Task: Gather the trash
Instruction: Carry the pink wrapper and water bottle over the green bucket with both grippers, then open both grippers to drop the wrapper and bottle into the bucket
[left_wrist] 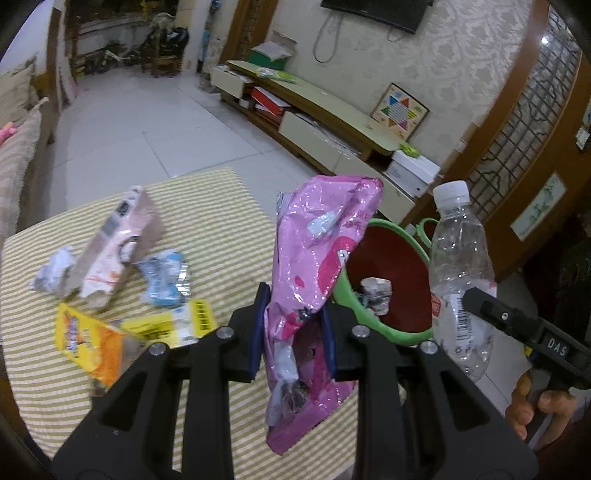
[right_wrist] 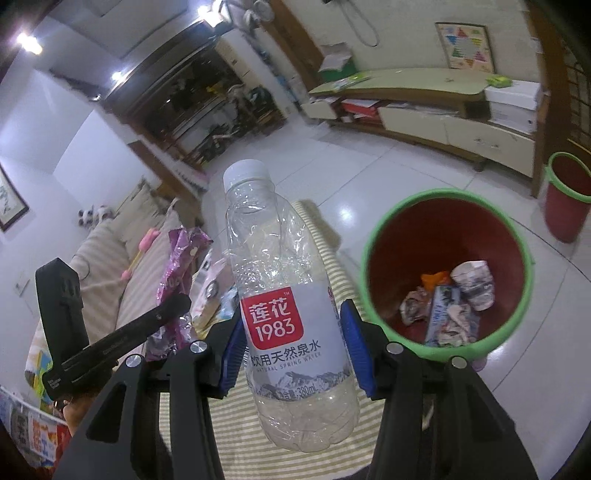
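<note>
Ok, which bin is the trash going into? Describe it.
Find the striped tablecloth; just past its right edge stands a red bin with a green rim. Unlike the identical far bin by the cabinet, it is nearer and holds a crumpled paper cup.

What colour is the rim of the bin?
Green, on a red bin; clearest in the right wrist view.

Pale glossy floor tiles (left_wrist: 147, 125), patterned cream wallpaper (left_wrist: 461, 66) — a long low TV cabinet (left_wrist: 325, 107) beneath a wall-mounted screen (left_wrist: 376, 11); striped sofa (right_wrist: 147, 258) opposite, ceiling spotlights (right_wrist: 27, 42) glaring — carved lattice door (left_wrist: 517, 140) beside
</note>
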`<state>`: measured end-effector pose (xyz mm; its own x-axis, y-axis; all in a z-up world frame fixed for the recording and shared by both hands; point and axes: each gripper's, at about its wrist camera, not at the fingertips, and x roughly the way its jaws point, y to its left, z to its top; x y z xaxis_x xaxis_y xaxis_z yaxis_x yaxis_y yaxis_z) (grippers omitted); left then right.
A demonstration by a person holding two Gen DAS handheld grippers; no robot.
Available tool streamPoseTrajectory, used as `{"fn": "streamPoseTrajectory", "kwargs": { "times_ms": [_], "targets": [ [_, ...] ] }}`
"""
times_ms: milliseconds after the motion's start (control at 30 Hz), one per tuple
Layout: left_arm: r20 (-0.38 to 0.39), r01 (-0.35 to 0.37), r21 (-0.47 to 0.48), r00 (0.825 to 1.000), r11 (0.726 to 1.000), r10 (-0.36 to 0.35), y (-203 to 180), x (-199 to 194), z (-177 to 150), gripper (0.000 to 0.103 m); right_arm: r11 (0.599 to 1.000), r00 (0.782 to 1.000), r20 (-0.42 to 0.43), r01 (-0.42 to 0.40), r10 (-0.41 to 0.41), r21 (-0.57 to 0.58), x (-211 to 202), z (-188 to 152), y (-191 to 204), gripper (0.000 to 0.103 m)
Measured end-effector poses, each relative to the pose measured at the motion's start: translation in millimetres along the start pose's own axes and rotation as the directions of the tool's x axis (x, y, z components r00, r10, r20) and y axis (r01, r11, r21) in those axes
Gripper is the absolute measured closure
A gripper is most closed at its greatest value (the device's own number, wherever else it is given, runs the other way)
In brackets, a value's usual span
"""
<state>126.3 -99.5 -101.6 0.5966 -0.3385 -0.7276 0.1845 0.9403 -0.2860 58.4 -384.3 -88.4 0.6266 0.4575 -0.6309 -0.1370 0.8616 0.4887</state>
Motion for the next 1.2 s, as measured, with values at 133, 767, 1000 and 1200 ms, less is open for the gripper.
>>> {"fn": "streamPoseTrajectory", "kwargs": {
  "times_ms": [133, 767, 1000, 1200],
  "targets": [
    [-0.032, 0.034, 0.009, 0.999, 0.999, -0.034, -15, 19, 3, 0.078, 0.998, 0.999, 0.023, 0.046, -0.047, 0.034, -6, 4, -24, 0.055],
    [-0.188, 0.141, 0.121, 0.975, 0.983, -0.116, -112, 129, 29, 0.078, 0.957, 0.982, 0.071, 0.154, -0.177, 0.247, -7, 32, -118, 0.055],
    [-0.17, 0.151, 0.132, 0.977, 0.98, -0.127, -114, 134, 33, 0.041, 0.938, 0.973, 0.09, 0.179, -0.214, 0.296, -2, 34, -129, 0.038],
    [-0.145, 0.14, 0.126, 0.982, 0.982, -0.121, -97, 117, 24, 0.028, 0.932, 0.968, 0.078, 0.204, -0.237, 0.298, -3, 31, -127, 0.036]
  ]
}}
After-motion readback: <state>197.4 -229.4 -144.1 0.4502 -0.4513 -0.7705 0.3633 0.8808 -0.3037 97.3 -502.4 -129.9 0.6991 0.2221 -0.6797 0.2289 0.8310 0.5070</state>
